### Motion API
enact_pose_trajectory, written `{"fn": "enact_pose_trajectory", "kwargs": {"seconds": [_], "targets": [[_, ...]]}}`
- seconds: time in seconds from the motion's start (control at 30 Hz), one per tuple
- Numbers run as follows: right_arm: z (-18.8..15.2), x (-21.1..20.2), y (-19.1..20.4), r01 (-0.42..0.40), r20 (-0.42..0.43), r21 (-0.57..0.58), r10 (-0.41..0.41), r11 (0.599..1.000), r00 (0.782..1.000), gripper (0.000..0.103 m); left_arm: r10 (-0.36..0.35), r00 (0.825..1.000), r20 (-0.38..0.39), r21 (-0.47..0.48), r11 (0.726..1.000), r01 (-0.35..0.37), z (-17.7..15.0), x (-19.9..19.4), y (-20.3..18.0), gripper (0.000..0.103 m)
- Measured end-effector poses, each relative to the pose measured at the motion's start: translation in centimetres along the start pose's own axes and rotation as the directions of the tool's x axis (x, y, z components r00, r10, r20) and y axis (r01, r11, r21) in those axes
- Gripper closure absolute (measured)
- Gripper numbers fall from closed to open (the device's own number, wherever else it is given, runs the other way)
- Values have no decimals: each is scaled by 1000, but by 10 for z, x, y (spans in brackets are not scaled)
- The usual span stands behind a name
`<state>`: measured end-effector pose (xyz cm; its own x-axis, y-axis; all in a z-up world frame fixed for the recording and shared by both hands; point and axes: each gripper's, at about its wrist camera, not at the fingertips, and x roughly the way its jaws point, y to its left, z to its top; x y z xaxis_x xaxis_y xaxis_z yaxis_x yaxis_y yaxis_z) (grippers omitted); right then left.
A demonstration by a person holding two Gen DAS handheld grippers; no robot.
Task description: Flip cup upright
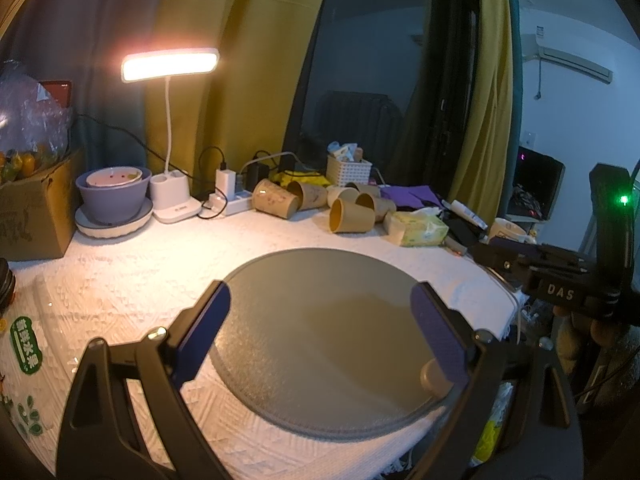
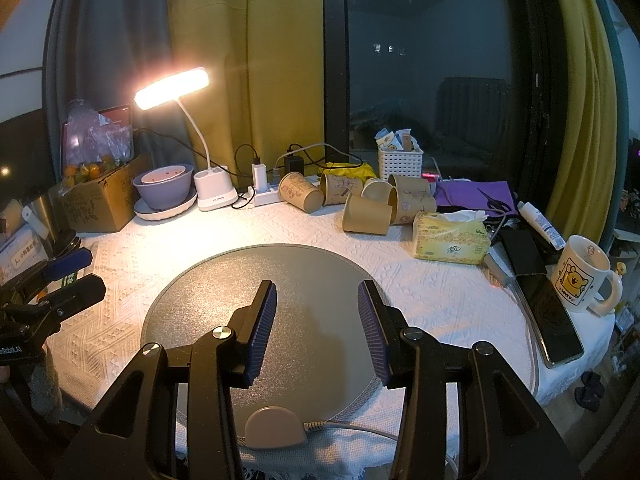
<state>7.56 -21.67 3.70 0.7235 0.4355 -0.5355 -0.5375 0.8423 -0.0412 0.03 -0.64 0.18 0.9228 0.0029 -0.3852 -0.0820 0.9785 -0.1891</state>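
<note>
Several brown paper cups lie on their sides at the back of the table; the nearest cup (image 1: 351, 216) (image 2: 367, 214) has its mouth turned left. A round grey mat (image 1: 332, 332) (image 2: 312, 280) lies on the white cloth in front of them, with nothing on it. My left gripper (image 1: 320, 300) is open and empty above the mat's near left side. My right gripper (image 2: 316, 300) is open and empty above the mat's near edge. The right gripper also shows at the right of the left wrist view (image 1: 560, 276). The left gripper shows at the left edge of the right wrist view (image 2: 72, 276).
A lit desk lamp (image 2: 172, 88), a purple bowl (image 2: 164, 188) on a plate, a cardboard box (image 2: 100, 200) and a power strip (image 2: 266, 196) line the back left. A tissue pack (image 2: 450, 240), a phone (image 2: 554, 320) and a white mug (image 2: 580, 280) sit on the right.
</note>
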Motion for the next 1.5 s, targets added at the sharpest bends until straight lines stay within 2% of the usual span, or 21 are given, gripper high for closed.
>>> {"fn": "enact_pose_trajectory", "kwargs": {"seconds": [1.5], "targets": [[-1, 0, 0, 0, -1, 1, 0, 1000, 1000, 58, -2, 1000, 2, 8, 1000, 2, 5, 0, -12, 10]]}}
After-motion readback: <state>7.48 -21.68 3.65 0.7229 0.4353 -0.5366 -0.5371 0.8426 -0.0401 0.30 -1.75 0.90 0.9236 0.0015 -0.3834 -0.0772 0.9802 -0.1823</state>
